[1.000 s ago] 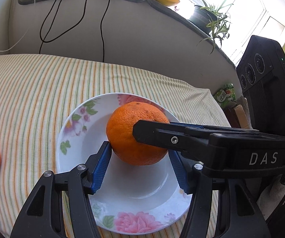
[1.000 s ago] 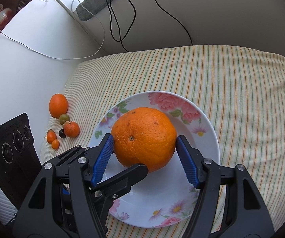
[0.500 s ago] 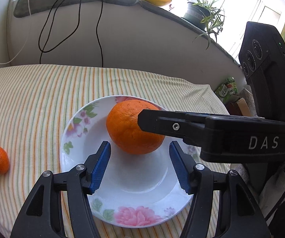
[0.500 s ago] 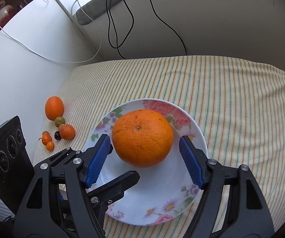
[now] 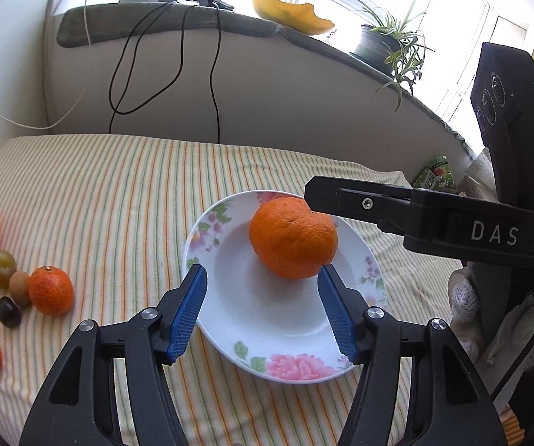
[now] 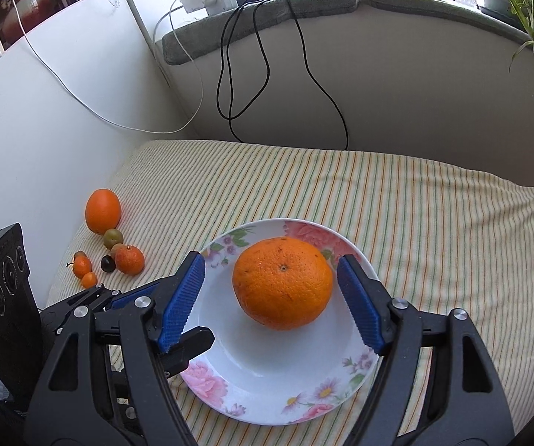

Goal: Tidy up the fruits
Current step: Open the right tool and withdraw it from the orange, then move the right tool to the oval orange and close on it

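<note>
step: back off the big orange [image 6: 282, 282] on the plate [image 6: 267, 386] | right tongs [image 6: 270, 304] just spread wide, left tongs [image 5: 263, 312] wide too — both empty | tip: lift straight up, don't nudge it

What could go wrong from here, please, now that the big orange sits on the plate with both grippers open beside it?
The big orange rests off-centre on the sloped plate, so it may roll. The left gripper and right gripper crowd each other over the plate and might collide or nudge the fruit. The small fruits sit near the tablecloth's edge and could roll off.
</note>
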Demonstrator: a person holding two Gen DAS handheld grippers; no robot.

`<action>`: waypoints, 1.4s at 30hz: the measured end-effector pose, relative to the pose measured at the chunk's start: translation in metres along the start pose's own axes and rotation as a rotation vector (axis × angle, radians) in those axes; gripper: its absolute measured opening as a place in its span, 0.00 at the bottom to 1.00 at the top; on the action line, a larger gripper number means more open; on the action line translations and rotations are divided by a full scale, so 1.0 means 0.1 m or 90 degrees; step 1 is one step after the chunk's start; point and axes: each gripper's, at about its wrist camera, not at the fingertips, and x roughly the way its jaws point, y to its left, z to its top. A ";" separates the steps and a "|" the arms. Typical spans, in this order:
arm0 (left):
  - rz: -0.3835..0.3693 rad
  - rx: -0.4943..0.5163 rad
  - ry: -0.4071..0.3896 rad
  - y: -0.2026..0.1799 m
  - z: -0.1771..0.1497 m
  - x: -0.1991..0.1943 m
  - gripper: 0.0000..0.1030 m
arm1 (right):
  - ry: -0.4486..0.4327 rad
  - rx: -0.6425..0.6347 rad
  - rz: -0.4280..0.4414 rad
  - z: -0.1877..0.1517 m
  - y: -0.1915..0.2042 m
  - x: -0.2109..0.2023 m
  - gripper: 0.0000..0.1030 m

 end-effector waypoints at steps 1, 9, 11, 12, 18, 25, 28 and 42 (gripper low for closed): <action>0.006 -0.002 -0.004 0.03 0.00 -0.03 0.60 | -0.005 -0.002 0.001 0.01 0.03 0.00 0.74; 0.067 -0.014 -0.038 0.47 -0.11 -0.40 0.64 | -0.024 -0.025 0.036 0.14 0.39 0.05 0.86; 0.079 -0.031 -0.048 0.62 -0.11 -0.50 0.64 | -0.030 -0.041 0.041 0.19 0.52 0.07 0.87; 0.087 -0.037 -0.053 0.70 -0.12 -0.55 0.65 | -0.028 -0.047 0.042 0.21 0.58 0.09 0.88; 0.135 -0.066 -0.075 1.11 -0.13 -0.76 0.70 | 0.004 -0.060 0.065 0.35 0.91 0.33 0.88; 0.175 -0.103 -0.085 1.54 -0.18 -0.93 0.71 | 0.034 -0.089 0.107 0.42 1.27 0.65 0.88; 0.175 -0.121 -0.088 1.72 -0.18 -0.97 0.71 | 0.039 -0.098 0.119 0.42 1.41 0.77 0.88; 0.150 -0.172 -0.089 2.19 -0.11 -0.86 0.71 | 0.115 -0.072 0.217 0.53 1.96 1.44 0.87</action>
